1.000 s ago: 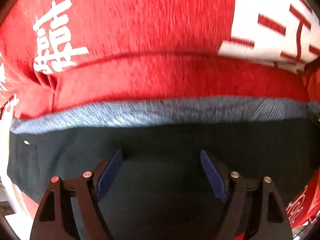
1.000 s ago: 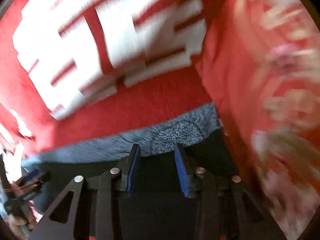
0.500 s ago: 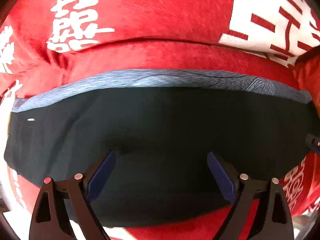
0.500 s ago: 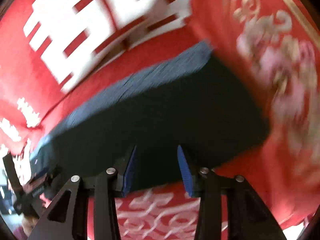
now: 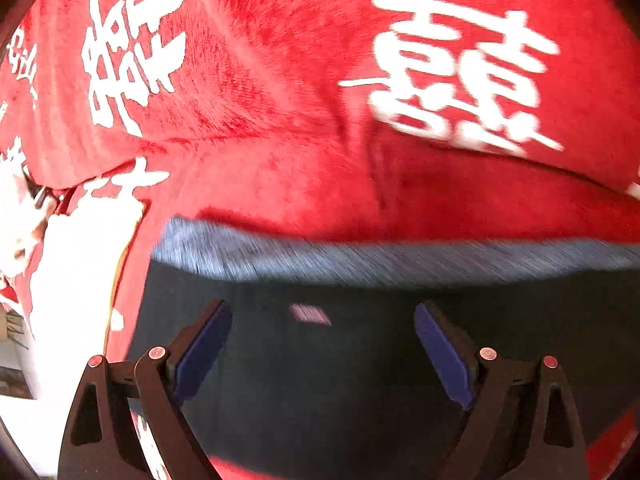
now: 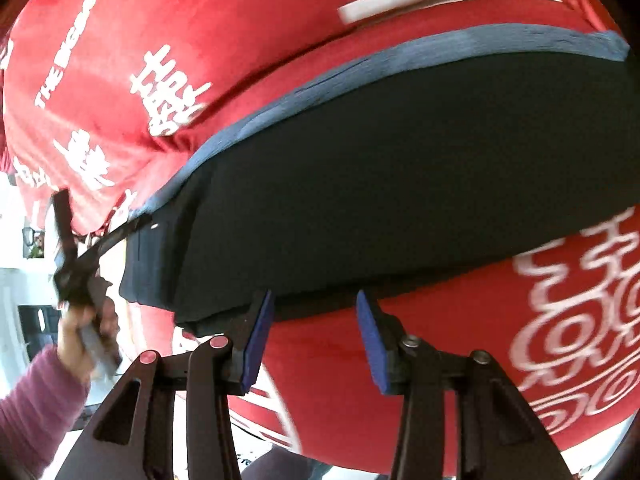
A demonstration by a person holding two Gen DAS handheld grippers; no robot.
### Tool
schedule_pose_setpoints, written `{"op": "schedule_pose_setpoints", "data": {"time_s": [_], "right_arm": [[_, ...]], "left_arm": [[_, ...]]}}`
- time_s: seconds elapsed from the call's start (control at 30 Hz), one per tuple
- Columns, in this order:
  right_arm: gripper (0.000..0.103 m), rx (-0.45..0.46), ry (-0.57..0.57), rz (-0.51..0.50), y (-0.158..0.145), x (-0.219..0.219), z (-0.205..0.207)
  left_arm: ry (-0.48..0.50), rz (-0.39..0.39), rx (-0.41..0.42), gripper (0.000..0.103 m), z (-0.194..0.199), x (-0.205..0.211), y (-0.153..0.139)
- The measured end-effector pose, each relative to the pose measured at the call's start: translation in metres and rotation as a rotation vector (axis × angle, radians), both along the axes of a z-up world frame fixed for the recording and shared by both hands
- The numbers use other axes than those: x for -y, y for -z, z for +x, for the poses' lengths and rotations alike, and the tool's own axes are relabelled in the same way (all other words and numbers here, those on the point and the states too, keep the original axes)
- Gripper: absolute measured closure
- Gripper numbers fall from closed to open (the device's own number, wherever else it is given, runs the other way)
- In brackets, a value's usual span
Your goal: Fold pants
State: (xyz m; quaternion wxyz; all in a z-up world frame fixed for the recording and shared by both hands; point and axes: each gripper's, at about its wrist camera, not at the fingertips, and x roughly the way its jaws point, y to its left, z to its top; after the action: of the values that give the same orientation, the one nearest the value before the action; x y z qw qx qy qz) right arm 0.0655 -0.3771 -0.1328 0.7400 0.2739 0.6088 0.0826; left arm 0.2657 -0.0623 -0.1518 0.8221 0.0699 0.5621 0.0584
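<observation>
The dark pants (image 5: 360,360) lie folded flat on a red cloth; a grey-blue inner layer (image 5: 360,258) shows along their far edge. In the right wrist view the pants (image 6: 400,184) form a dark slab with the same blue edge. My left gripper (image 5: 322,344) is open, hovering over the pants near their left end, with nothing between its blue pads. My right gripper (image 6: 314,338) is open and empty, at the pants' near edge over the red cloth. The left gripper (image 6: 76,256) and the hand holding it also show at the left of the right wrist view.
The red cloth (image 5: 280,80) with white characters covers the whole surface under the pants and hangs over the near edge (image 6: 440,420). A white area and room clutter (image 6: 24,280) lie beyond the cloth at far left.
Both grippers have let go of the pants and drawn back. The right one has pulled away to the near edge. The left view has shifted towards the pants' left end.
</observation>
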Motion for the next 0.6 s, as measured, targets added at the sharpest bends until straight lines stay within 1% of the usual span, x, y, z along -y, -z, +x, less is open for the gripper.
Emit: {"op": "schedule_pose_setpoints", "data": {"time_s": [0.03, 0.1, 0.13, 0.17, 0.23, 0.27, 0.3, 0.37, 0.4, 0.43, 0.47, 0.53, 0.57, 0.6], "right_arm": [[0.056, -0.005, 0.001, 0.002, 0.001, -0.011, 0.001], [0.056, -0.017, 0.004, 0.006, 0.002, -0.025, 0.007], [0.056, -0.023, 0.003, 0.006, 0.002, -0.03, 0.009], [0.056, -0.028, 0.002, 0.005, 0.002, -0.037, 0.005], [0.056, -0.032, 0.002, 0.016, 0.001, -0.047, 0.003], [0.055, -0.033, 0.002, 0.033, 0.001, -0.05, 0.001], [0.052, -0.034, 0.001, 0.054, 0.0, -0.052, 0.0], [0.049, -0.032, 0.002, 0.109, 0.003, -0.061, 0.0], [0.049, -0.03, 0.003, 0.151, 0.006, -0.066, -0.001], [0.049, -0.028, 0.005, 0.186, 0.007, -0.069, -0.004], [0.049, -0.027, 0.008, 0.229, 0.011, -0.077, -0.003], [0.049, -0.032, 0.01, 0.288, 0.02, -0.09, -0.002], [0.049, -0.035, 0.011, 0.306, 0.025, -0.097, -0.001], [0.049, -0.04, 0.013, 0.321, 0.03, -0.101, -0.001]], "left_arm": [[-0.004, 0.011, -0.017, 0.009, 0.008, -0.006, 0.009], [-0.02, 0.043, -0.053, 0.009, 0.028, -0.019, 0.036], [-0.016, 0.027, -0.044, 0.009, 0.033, -0.026, 0.039], [-0.015, 0.028, -0.023, 0.009, 0.038, -0.035, 0.04], [-0.002, 0.039, -0.013, 0.009, 0.04, -0.045, 0.035], [0.0, 0.06, -0.016, 0.009, 0.041, -0.049, 0.032], [0.003, 0.075, -0.031, 0.009, 0.038, -0.055, 0.026], [0.036, 0.021, -0.047, 0.009, 0.026, -0.062, 0.015], [0.068, -0.004, -0.049, 0.009, 0.014, -0.067, 0.011], [0.088, 0.0, -0.053, 0.009, 0.005, -0.07, 0.01], [0.11, 0.017, -0.067, 0.009, -0.006, -0.073, 0.013], [0.115, 0.031, -0.105, 0.008, -0.021, -0.082, 0.028], [0.1, -0.004, -0.101, 0.005, -0.025, -0.092, 0.034], [0.066, -0.055, -0.071, 0.0, -0.031, -0.103, 0.037]]}}
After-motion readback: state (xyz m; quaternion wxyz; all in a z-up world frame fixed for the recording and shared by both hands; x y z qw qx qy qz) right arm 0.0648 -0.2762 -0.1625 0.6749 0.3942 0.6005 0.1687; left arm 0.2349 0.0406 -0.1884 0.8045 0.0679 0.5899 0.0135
